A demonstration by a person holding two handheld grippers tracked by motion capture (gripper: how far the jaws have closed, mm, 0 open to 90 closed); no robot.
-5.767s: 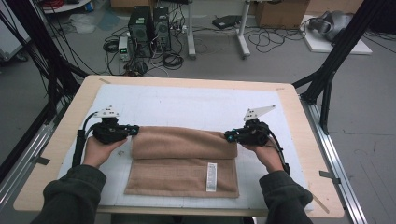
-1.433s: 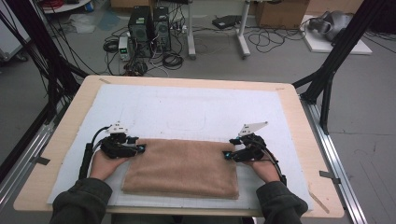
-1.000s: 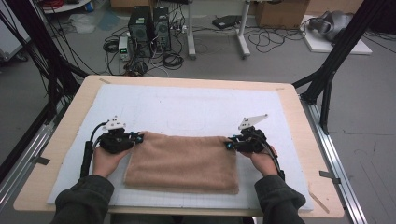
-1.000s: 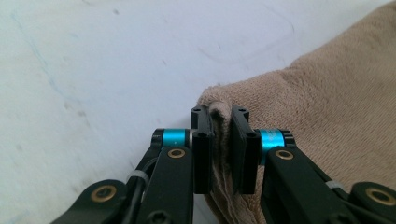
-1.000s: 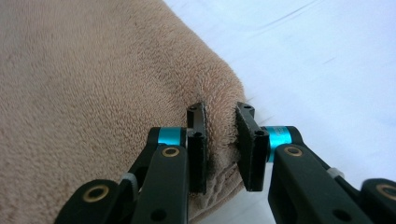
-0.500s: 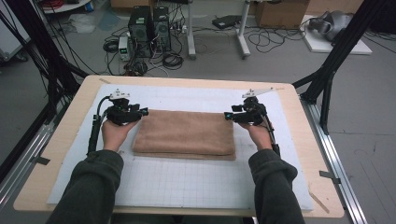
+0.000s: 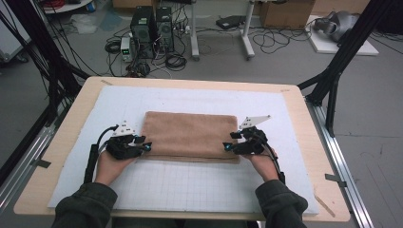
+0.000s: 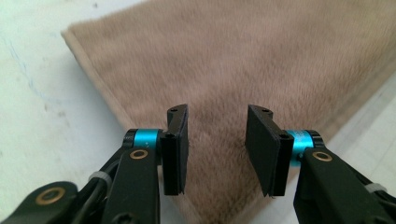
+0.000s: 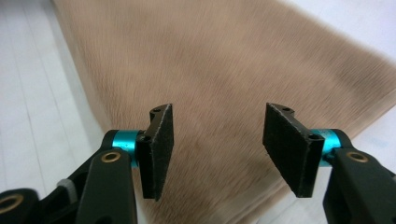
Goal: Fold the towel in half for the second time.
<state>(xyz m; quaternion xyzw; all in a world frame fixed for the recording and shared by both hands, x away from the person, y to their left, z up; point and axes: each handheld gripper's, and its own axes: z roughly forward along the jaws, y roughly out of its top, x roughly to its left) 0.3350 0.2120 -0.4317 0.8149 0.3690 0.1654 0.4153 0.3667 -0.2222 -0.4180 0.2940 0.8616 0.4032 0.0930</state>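
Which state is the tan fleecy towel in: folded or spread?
Folded: the tan fleecy towel lies as a compact rectangle, a lower layer's edge peeking out along its near side.

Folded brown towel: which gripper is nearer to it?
Neither clearly. The left gripper sits at the near-left corner of the folded brown towel, the right gripper at its near-right corner. Both have open jaws over the fabric.

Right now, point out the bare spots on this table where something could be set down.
Free: the white mat between the folded brown towel and the near edge, and the strip beyond the towel. Crowded: the towel's near corners, where the left gripper and right gripper sit.
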